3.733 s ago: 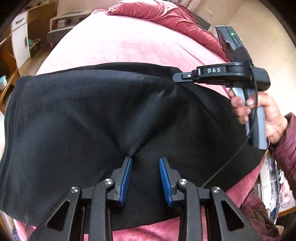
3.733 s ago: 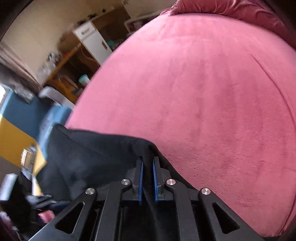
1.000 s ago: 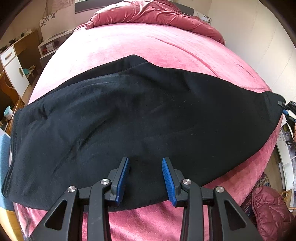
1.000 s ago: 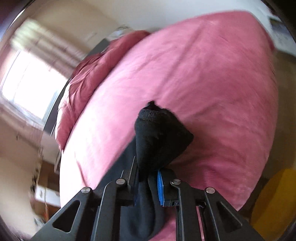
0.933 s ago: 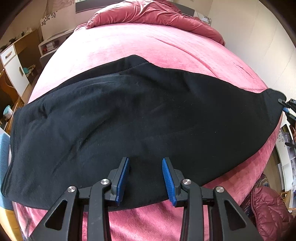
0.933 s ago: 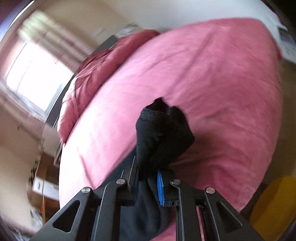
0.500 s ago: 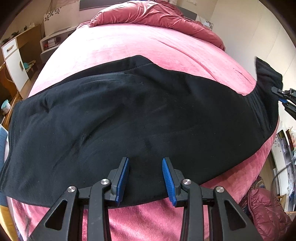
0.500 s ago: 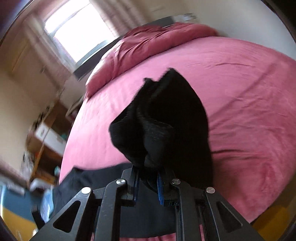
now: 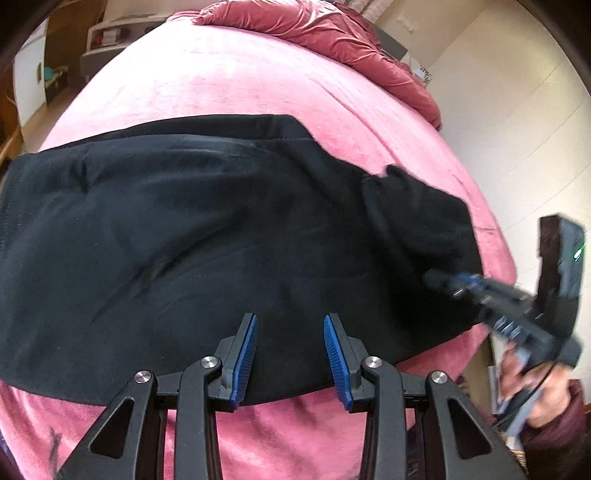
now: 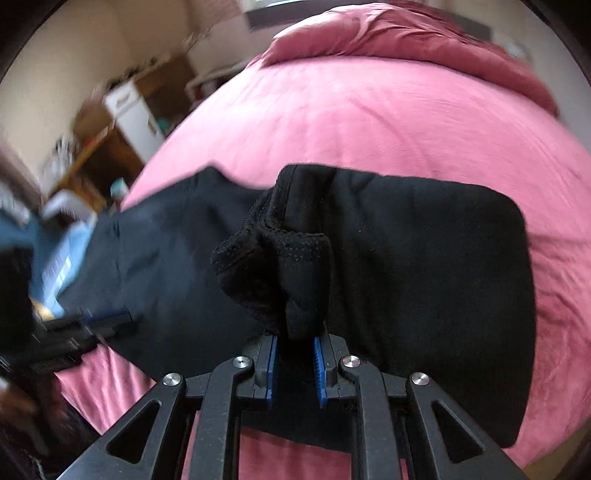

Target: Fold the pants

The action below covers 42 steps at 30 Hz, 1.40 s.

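Note:
Black pants [image 9: 184, 236] lie across a pink bed [image 9: 229, 77], legs laid together, waistband at the left. My left gripper [image 9: 291, 350] is open and empty, hovering over the pants' near edge. My right gripper [image 10: 294, 363] is shut on the bunched leg cuffs [image 10: 273, 258] and holds them above the doubled-over leg part [image 10: 424, 258]. In the left wrist view the right gripper [image 9: 458, 286] is at the right, carrying the cuff end [image 9: 402, 199] back over the pants.
A crumpled red duvet [image 9: 317, 26] lies at the head of the bed. Wooden and white furniture [image 10: 125, 110] stands beyond the bed's left side. A wall [image 9: 524, 110] runs along the right side. The bed's near edge is just below the grippers.
My right gripper has lifted the leg cuffs from the far right end and swung them left over the pants, folding the legs back. My left gripper has stayed open at the near edge.

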Each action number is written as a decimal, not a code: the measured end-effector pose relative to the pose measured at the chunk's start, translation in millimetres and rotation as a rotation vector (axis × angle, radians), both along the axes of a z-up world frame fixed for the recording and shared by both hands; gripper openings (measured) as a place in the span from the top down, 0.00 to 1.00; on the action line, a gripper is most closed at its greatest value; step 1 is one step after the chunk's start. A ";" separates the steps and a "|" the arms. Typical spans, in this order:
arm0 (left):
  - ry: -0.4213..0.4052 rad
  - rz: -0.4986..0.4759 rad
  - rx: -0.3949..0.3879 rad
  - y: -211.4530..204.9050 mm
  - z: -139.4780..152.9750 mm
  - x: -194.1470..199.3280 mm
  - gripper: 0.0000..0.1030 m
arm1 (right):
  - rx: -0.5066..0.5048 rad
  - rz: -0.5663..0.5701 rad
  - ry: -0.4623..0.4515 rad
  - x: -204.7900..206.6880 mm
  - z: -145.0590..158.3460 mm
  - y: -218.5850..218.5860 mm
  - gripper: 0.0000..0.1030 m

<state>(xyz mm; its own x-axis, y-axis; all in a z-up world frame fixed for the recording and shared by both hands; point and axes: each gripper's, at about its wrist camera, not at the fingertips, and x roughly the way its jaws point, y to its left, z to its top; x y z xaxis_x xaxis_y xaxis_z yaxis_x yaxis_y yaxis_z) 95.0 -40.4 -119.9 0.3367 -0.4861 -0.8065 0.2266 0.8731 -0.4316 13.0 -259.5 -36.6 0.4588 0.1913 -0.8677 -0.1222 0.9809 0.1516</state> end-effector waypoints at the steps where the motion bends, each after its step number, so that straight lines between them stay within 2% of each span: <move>1: 0.006 -0.006 -0.013 0.7 1.0 2.5 0.64 | -0.007 0.011 0.005 3.8 -2.2 4.6 0.84; 5: 0.030 -0.018 -0.077 0.6 5.5 12.9 0.63 | -0.052 0.073 0.012 -0.1 -12.6 22.3 0.84; 7: 0.046 -0.027 -0.133 -0.5 8.7 19.4 0.49 | -0.088 0.108 0.012 -2.0 -16.6 28.5 0.82; 9: 0.080 -0.037 -0.184 -4.0 11.4 25.0 0.41 | -0.086 0.133 -0.007 -5.6 -17.5 31.4 0.76; 11: 0.111 -0.040 -0.217 -8.0 12.2 32.1 0.40 | -0.043 0.126 -0.008 -9.6 -15.5 26.3 0.72; 13: 0.144 -0.044 -0.247 -10.9 11.0 39.9 0.40 | 0.044 0.124 0.006 -13.4 -10.0 15.9 0.56; 14: 0.166 -0.048 -0.268 -12.6 9.8 43.6 0.40 | 0.083 0.113 0.004 -18.2 -6.6 11.6 0.46; 18: 0.207 -0.054 -0.287 -20.7 5.6 56.6 0.40 | 0.176 0.017 -0.027 -39.6 11.6 -24.8 0.45; 21: 0.251 -0.088 -0.282 -34.0 -1.2 61.2 0.40 | 0.167 -0.090 -0.036 -63.0 22.5 -61.4 0.45; 24: 0.293 -0.103 -0.249 -47.3 -10.0 60.8 0.41 | 0.129 -0.218 -0.030 -92.3 23.7 -100.4 0.45; 26: 0.324 -0.119 -0.255 -53.7 -17.1 60.8 0.42 | 0.087 -0.280 -0.010 -106.4 19.1 -119.4 0.45; 27: 0.324 -0.116 -0.249 -55.1 -18.7 60.9 0.45 | 0.066 -0.311 0.009 -112.2 13.7 -127.5 0.45; 28: 0.315 -0.120 -0.245 -56.3 -18.4 60.5 0.58 | 0.057 -0.339 0.029 -116.0 8.0 -133.7 0.45; 29: 0.307 -0.128 -0.247 -57.5 -17.2 60.0 0.64 | 0.058 -0.362 0.044 -118.0 2.5 -138.3 0.45; 32: 0.246 -0.148 -0.273 -56.9 -1.2 55.4 0.74 | 0.066 -0.401 0.062 -114.1 -11.3 -143.6 0.41; 42: 0.113 -0.193 -0.438 -41.2 60.1 54.5 0.79 | 0.050 -0.428 0.018 -76.9 -24.5 -129.2 0.41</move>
